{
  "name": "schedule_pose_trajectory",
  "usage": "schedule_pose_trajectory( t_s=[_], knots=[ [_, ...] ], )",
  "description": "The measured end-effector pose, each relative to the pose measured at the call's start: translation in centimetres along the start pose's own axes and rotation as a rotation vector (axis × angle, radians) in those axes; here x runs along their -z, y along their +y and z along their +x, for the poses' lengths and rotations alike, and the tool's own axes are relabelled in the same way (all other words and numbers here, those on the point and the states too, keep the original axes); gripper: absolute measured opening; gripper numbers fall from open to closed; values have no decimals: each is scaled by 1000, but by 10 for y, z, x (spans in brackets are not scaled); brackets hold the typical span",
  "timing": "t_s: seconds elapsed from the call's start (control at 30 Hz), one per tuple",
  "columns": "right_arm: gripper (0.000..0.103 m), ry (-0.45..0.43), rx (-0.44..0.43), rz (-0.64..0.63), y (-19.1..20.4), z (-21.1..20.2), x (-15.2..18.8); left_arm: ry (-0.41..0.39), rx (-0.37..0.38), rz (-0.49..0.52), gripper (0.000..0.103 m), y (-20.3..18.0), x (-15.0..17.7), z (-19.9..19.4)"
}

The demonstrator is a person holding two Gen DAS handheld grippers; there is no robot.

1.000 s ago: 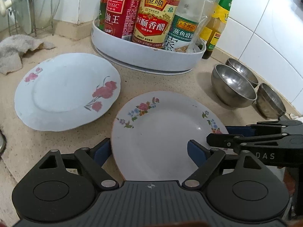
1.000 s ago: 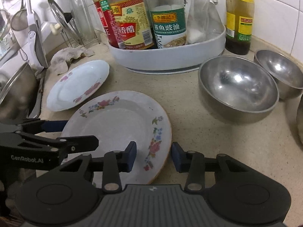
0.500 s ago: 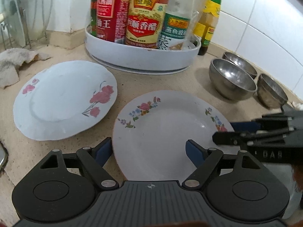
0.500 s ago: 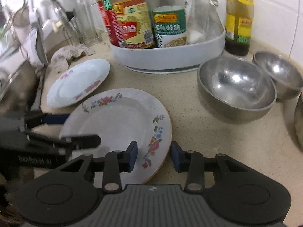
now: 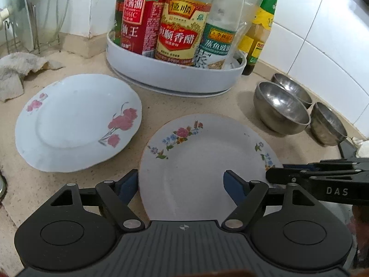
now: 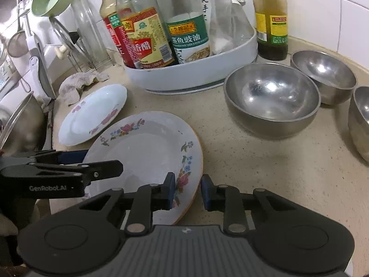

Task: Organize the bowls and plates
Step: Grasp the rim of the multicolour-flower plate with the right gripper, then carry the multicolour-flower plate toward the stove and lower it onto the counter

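Left gripper point(image 5: 181, 185) hung over the near rim of the flowered plate point(image 5: 207, 161), which lay flat on the table point(image 5: 230, 101); its jaws were closing, one blue pad outside the plate's left edge, the other above the plate's face, neither pressing on it; jaws released. Right gripper point(image 6: 185, 192) straddled the right rim of the same plate point(image 6: 147, 152); its jaws were closing, the left pad over the plate's painted border, the right pad outside the edge above the table; a gap showed at the outer pad, so the rim sat between the jaws without a firm clench. Each gripper appeared in the other's view; the right gripper point(image 5: 274, 175) at the plate's right edge, the left gripper point(image 6: 101, 164) at its left edge. Beyond and left of the left jaws lay the rose plate point(image 5: 78, 122), just beside the flowered plate, whether touching cannot be told. Beyond the right jaws, to the right, stood three steel bowls; the large bowl point(image 6: 272, 99) nearest, a second bowl point(image 6: 322, 76) behind it, a third bowl point(image 6: 359, 120) cut by the frame edge. Straight beyond both jaws stood a tray point(image 5: 175, 78) of bottles point(image 5: 177, 27); a rag point(image 5: 16, 73) lay far left.
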State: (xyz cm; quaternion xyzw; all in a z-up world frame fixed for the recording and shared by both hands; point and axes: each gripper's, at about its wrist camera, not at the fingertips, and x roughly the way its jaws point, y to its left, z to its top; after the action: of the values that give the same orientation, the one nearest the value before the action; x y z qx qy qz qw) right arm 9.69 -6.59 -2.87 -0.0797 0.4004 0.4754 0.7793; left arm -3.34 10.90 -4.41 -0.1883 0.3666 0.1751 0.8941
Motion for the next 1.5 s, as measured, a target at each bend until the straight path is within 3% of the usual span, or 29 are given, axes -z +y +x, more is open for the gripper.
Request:
schedule_pose_trajectory(
  t_s=[0.93,1.27,1.5],
  knots=[
    [24,-82,39,138,-20,-53,4,-53,108,101,83,-37,-20,-14],
    [22,-109,110,185,-26,-90,25,-22,201,200,83,-66,-11,-11],
    [18,-96,179,292,-41,-111,55,29,286,270,82,-88,2,-4]
  ],
)
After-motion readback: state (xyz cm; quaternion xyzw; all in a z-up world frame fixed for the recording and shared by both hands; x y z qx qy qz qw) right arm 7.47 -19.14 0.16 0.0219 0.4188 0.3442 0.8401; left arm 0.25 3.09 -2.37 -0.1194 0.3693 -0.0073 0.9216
